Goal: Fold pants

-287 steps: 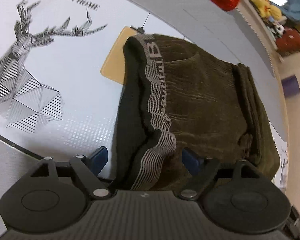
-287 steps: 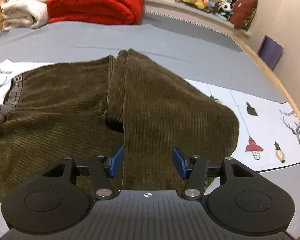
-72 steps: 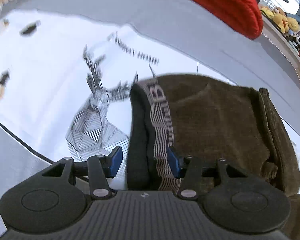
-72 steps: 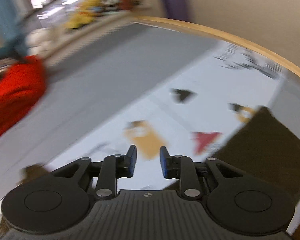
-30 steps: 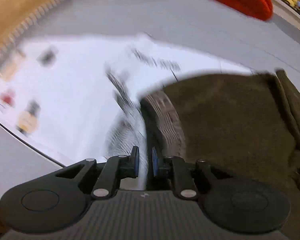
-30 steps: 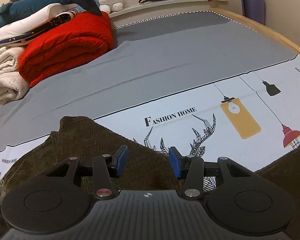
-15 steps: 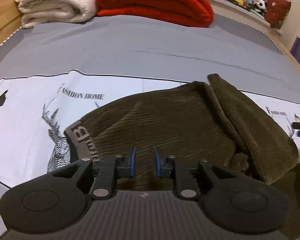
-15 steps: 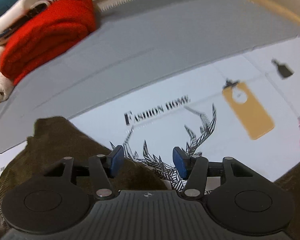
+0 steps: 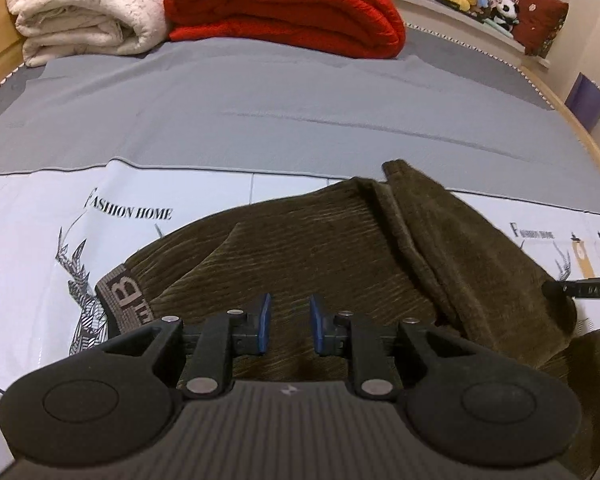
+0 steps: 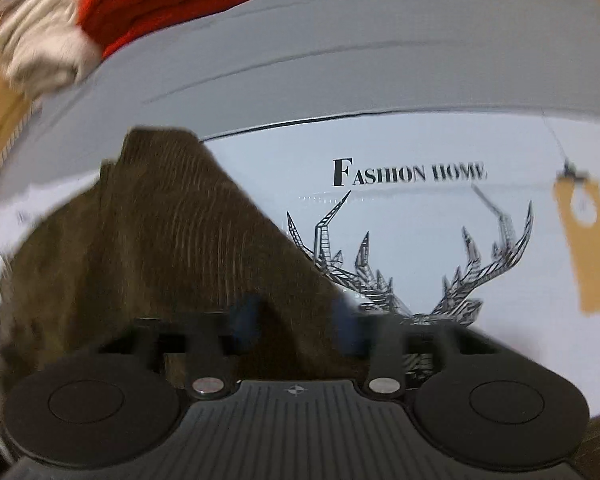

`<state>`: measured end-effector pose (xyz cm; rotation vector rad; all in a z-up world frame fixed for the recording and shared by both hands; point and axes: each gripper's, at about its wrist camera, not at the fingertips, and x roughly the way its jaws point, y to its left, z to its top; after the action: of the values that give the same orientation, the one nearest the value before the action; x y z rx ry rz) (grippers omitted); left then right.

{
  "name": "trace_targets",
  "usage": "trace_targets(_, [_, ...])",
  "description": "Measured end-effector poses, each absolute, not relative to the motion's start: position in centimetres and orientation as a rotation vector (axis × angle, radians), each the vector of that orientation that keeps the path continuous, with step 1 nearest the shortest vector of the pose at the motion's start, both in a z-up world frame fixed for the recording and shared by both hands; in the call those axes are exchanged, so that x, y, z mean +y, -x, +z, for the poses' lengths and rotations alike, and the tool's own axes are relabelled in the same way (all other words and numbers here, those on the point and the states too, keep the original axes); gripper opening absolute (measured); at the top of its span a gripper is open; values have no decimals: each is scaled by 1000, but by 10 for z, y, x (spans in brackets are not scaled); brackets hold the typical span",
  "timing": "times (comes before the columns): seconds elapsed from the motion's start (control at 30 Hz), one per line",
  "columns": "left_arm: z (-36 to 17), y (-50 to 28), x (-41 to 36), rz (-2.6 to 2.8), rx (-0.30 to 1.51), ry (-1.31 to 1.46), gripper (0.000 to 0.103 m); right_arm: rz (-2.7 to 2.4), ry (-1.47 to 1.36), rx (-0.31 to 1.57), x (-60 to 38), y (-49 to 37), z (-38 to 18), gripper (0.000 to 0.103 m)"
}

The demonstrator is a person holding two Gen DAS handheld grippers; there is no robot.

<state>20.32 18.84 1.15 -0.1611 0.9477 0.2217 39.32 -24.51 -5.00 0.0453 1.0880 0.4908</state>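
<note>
Pants point(image 9: 308, 248): dark olive-brown corduroy w/ a grey printed waistband at left, folded into a compact bundle, lying flat on the bed's white printed sheet, one thick fold ridge running diagonally along the right side

"FASHION HOME" is printed in black on the white printed sheet point(image 9: 28, 264) beside a line-drawn deer, readable in both views. A second, smaller print at the sheet's right is too blurred to read. The pants' waistband point(image 9: 126, 298) shows a large "B"; its remaining letters are illegible.
</note>
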Motion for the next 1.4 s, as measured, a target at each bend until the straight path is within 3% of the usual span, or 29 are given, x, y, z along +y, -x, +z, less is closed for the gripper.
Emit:
trace_targets(0.13, [15, -203, 183, 221, 933, 158, 23, 523, 20, 964, -249, -375, -19, 10])
trace_targets(0.3, [17, -202, 179, 222, 932, 153, 23, 800, 129, 746, -238, -314, 39, 8])
trace_targets(0.37, [17, -201, 180, 222, 934, 155, 23, 980, 162, 759, -231, -288, 42, 1])
trace_targets(0.47, [15, -201, 180, 228, 944, 159, 23, 1111, 222, 859, -220, -272, 23, 2])
trace_targets(0.6, [14, -202, 176, 224, 945, 167, 23, 975, 114, 876, -235, -295, 19, 6])
trace_targets(0.63, [14, -202, 175, 221, 944, 170, 23, 905, 43, 832, -246, -305, 26, 13])
trace_targets(0.73, [14, -204, 169, 211, 935, 162, 28, 699, -172, 784, -275, -336, 32, 57])
trace_targets(1.03, [9, -206, 161, 197, 950, 162, 28, 485, -225, 1078, -267, -403, -55, 60])
trace_targets(1.13, [9, -207, 163, 195, 959, 156, 28, 510, -153, 1082, -247, -404, -65, 63])
trace_targets(1.2, [11, -207, 166, 194, 954, 152, 28, 538, -87, 1046, -238, -401, -63, 37])
trace_targets(1.23, [12, -206, 167, 197, 954, 150, 28, 550, -55, 1031, -234, -398, -61, 14])
trace_targets(1.4, [15, -206, 167, 194, 950, 157, 28, 622, 62, 944, -215, -385, -38, 6])
